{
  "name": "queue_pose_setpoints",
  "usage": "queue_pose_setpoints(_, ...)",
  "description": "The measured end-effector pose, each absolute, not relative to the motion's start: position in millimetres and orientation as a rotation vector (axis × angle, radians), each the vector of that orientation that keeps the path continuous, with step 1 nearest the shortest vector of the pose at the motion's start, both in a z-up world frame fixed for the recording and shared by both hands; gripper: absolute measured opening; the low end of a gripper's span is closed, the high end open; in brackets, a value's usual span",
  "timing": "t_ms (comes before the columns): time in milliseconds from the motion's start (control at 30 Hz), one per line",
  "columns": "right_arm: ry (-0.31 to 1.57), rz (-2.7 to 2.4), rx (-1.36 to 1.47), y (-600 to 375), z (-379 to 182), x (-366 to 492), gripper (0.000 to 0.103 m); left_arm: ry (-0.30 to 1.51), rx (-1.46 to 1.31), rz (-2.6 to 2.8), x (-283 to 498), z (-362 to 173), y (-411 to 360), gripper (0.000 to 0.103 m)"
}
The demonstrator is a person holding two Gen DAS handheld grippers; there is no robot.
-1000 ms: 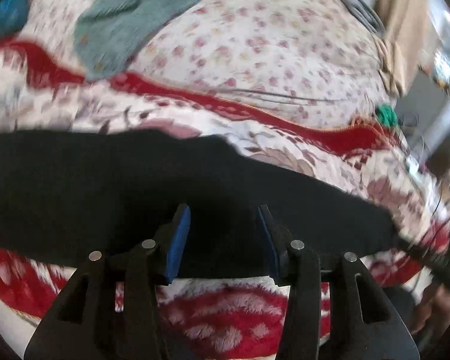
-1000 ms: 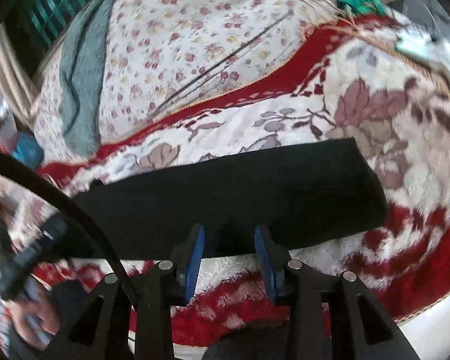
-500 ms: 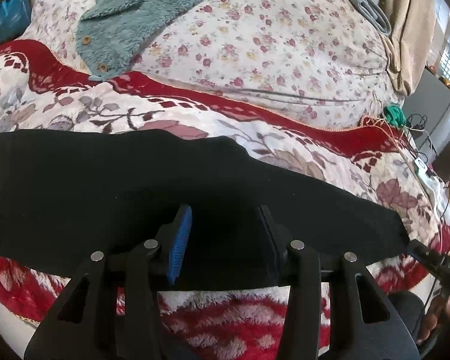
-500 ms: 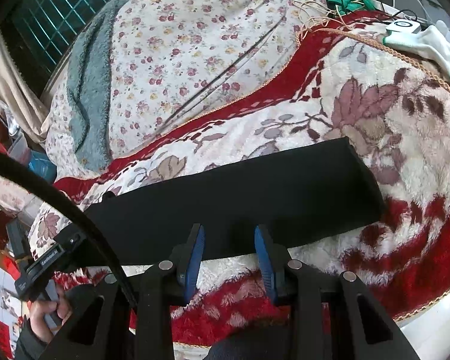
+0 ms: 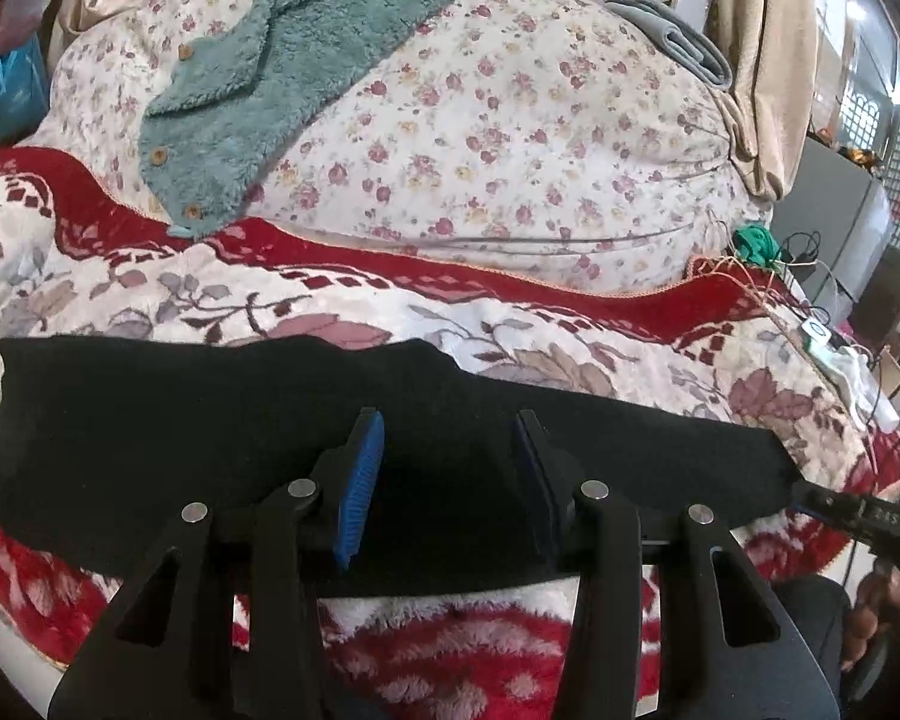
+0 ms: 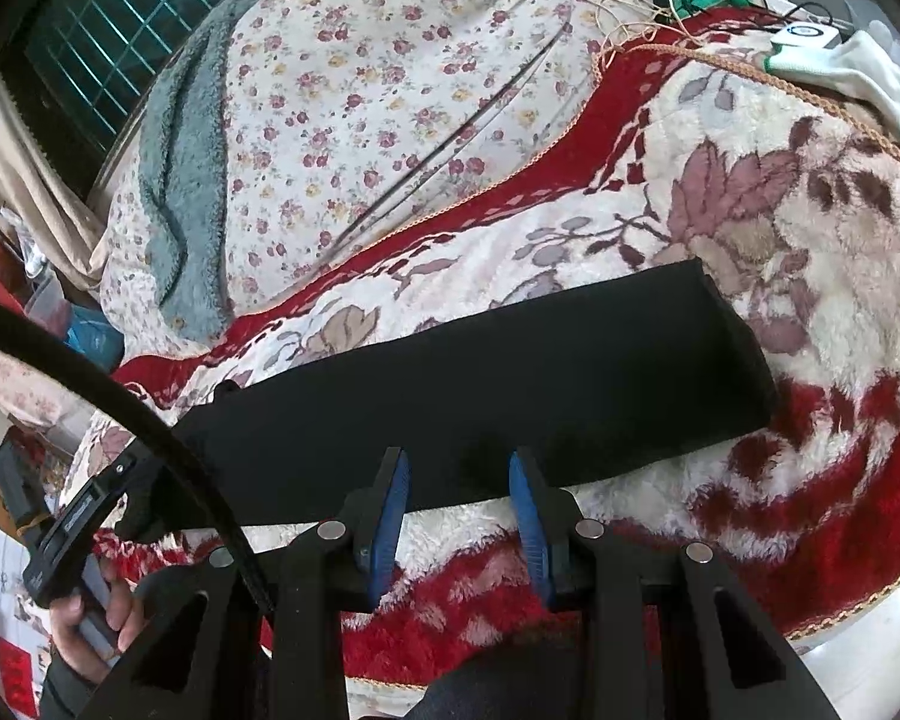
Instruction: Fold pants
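The black pants (image 5: 222, 420) lie flat as a long folded strip across the red and cream floral blanket (image 5: 570, 354); they also show in the right wrist view (image 6: 510, 378). My left gripper (image 5: 450, 426) is open and empty, hovering over the wider end of the pants near their front edge. My right gripper (image 6: 457, 461) is open and empty, just above the front edge of the narrower leg part. The right gripper's body shows at the right edge of the left wrist view (image 5: 858, 510), and the left gripper's body at the lower left of the right wrist view (image 6: 78, 516).
A teal fleece garment (image 5: 306, 54) lies on a floral quilt (image 5: 510, 138) behind the blanket. Cables, a green bundle (image 5: 756, 240) and a white device (image 6: 804, 36) sit at the bed's far right. The bed edge runs just below the grippers.
Both grippers stayed open over the pants and drew slightly back and up; the view steadied from blur. The pants have not moved.
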State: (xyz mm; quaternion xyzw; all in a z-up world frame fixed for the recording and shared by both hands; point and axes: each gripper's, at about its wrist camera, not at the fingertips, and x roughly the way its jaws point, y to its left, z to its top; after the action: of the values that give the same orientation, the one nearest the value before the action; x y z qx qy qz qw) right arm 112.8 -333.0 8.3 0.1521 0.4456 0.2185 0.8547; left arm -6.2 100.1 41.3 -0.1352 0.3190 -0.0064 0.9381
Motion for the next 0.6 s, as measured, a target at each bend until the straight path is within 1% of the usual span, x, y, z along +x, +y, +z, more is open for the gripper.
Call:
queue_pose_setpoints(233,0.967,0.403,0.378,-336.4,2.4,124.2,0.033,0.632,-0.256,-0.066,-18.2,41.2,89.5,0.044)
queue_pose_setpoints(267,0.974,0.394,0.383,-336.9,1.3,125.9,0.033,0.643,-0.246,-0.065,-18.3,39.9,86.5,0.048)
queue_pose_setpoints(300,0.980,0.387,0.382,-336.8,0.7,127.0,0.033,0.662,-0.235,-0.060,-16.9,38.2,83.7,0.056)
queue_pose_setpoints(333,0.986,0.381,0.378,-336.2,0.4,127.9,0.033,0.680,-0.224,-0.053,-15.4,36.0,81.4,0.059)
queue_pose_setpoints(433,0.993,0.366,0.357,-334.3,0.4,128.8,0.033,0.736,-0.144,-0.021,-9.6,30.0,66.8,0.060)
queue_pose_setpoints(500,0.994,0.360,0.344,-333.3,0.7,129.2,0.033,0.721,-0.088,-0.014,-11.8,31.1,56.7,0.060)
queue_pose_setpoints(600,0.994,0.356,0.336,-333.3,0.7,129.7,0.033,0.686,-0.079,-0.023,-16.9,32.9,56.2,0.060)
